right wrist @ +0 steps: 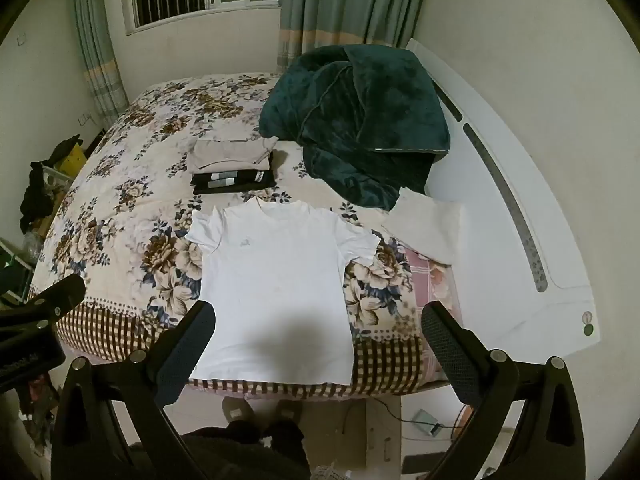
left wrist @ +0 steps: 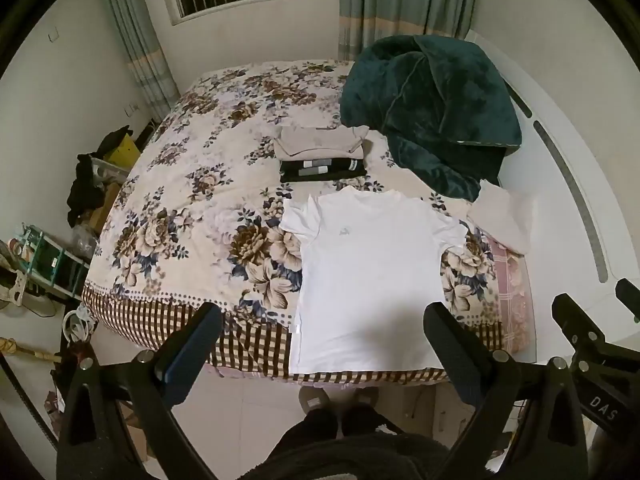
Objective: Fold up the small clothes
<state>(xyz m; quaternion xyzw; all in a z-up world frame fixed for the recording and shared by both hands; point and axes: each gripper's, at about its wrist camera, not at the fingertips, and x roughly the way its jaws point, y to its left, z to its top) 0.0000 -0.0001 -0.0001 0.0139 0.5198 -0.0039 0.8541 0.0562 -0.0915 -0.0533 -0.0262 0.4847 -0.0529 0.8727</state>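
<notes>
A white T-shirt (left wrist: 368,264) lies flat, front up, on the floral bed cover, its hem at the near bed edge; it also shows in the right wrist view (right wrist: 276,280). Behind it is a stack of folded clothes (left wrist: 322,154), beige on top of black, also in the right wrist view (right wrist: 234,166). My left gripper (left wrist: 322,320) is open and empty, held above the shirt's hem. My right gripper (right wrist: 318,318) is open and empty, also above the hem. Neither touches the shirt.
A dark green plush blanket (left wrist: 432,112) is heaped at the back right of the bed. A white cloth (left wrist: 502,214) lies right of the shirt. Cluttered shelves and boxes (left wrist: 52,256) stand left of the bed. The person's slippered feet (left wrist: 336,400) are below.
</notes>
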